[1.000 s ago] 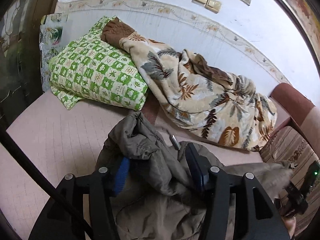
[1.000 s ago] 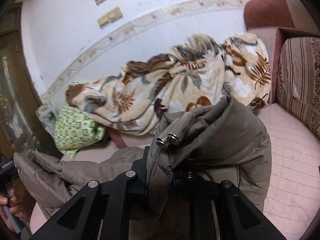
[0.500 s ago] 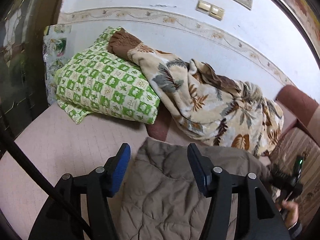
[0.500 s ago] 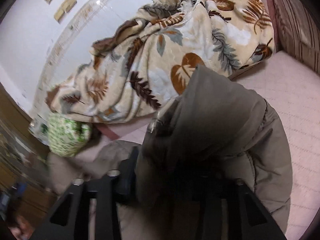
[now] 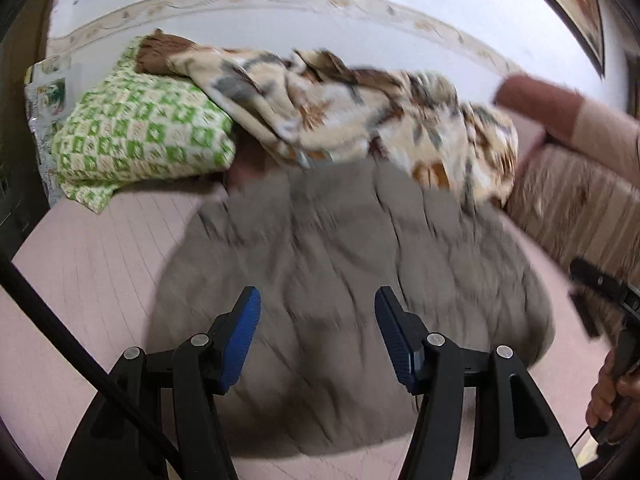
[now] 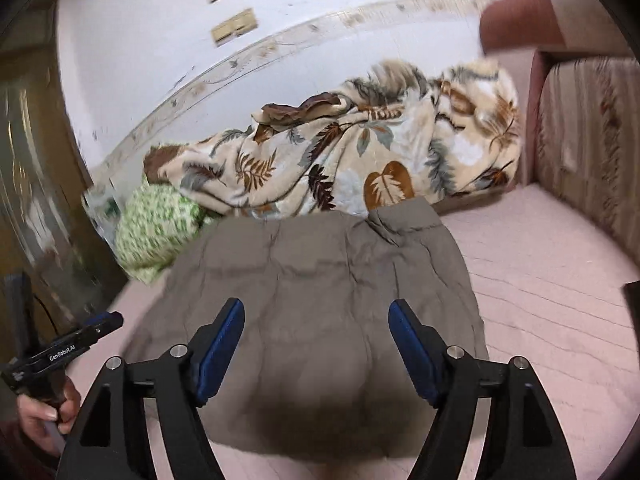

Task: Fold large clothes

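Observation:
A grey-brown padded jacket [image 5: 344, 264] lies folded flat on the pink quilted bed cover [image 5: 100, 264]; it also shows in the right wrist view [image 6: 320, 280]. My left gripper [image 5: 318, 316] is open and empty, hovering above the jacket's near part. My right gripper [image 6: 316, 332] is open and empty above the same jacket. The right gripper shows at the right edge of the left wrist view [image 5: 604, 292], and the left gripper at the left edge of the right wrist view [image 6: 68, 348]. The left wrist view is motion-blurred.
A leaf-patterned beige blanket [image 6: 360, 160] lies heaped behind the jacket along the wall. A green checked pillow [image 5: 144, 140] sits at the back left. A striped cushion [image 6: 588, 140] and a padded headboard stand on the right. A dark cabinet [image 6: 36, 184] is on the left.
Both grippers have let go of the jacket and opened. The jacket, held bunched up a second ago, now lies flat on the bed. Both grippers have drawn back above it.

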A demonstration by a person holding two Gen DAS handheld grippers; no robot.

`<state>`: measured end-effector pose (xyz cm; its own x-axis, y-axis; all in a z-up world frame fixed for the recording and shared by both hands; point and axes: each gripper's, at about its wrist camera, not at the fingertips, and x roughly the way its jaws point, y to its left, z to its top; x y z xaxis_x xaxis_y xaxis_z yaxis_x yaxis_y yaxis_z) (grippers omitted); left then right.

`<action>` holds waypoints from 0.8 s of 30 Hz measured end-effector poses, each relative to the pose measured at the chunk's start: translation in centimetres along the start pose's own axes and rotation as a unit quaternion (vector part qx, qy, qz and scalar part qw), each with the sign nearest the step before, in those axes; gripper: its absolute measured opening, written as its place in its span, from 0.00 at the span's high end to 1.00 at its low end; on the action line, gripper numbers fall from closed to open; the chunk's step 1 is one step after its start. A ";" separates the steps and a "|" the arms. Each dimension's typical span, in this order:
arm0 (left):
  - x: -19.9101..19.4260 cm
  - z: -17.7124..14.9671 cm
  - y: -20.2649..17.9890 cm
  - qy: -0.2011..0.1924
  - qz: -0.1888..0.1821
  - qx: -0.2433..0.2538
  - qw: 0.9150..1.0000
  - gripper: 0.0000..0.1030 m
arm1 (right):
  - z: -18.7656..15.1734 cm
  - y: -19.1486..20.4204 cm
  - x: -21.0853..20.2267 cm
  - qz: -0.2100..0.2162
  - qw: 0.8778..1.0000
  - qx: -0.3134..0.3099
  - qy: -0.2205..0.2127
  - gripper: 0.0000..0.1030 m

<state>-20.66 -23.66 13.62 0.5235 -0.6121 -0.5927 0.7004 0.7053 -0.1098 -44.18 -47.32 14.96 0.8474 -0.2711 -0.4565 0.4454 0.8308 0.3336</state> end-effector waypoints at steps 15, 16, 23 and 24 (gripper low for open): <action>14.6 -0.1 -1.9 0.108 0.049 0.031 0.992 0.25 | -3.5 -2.2 12.2 -0.061 0.986 0.009 0.154 0.22; 14.9 0.1 -1.9 0.113 0.051 0.028 0.992 0.24 | -3.4 -2.2 12.4 -0.064 0.986 0.009 0.156 0.22; 9.6 -0.6 -2.5 0.087 0.071 0.003 0.994 0.25 | -2.7 -1.5 10.9 -0.060 0.986 0.034 0.151 0.20; 8.0 -1.1 -2.4 0.070 0.071 -0.003 0.995 0.25 | -2.5 -1.1 10.1 -0.053 0.988 0.031 0.140 0.20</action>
<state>-18.68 -29.84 8.24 0.5439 -0.4508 -0.7078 0.6207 0.7837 -0.0221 -36.81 -49.71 7.89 0.6853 -0.2026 -0.6995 0.5522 0.7708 0.3178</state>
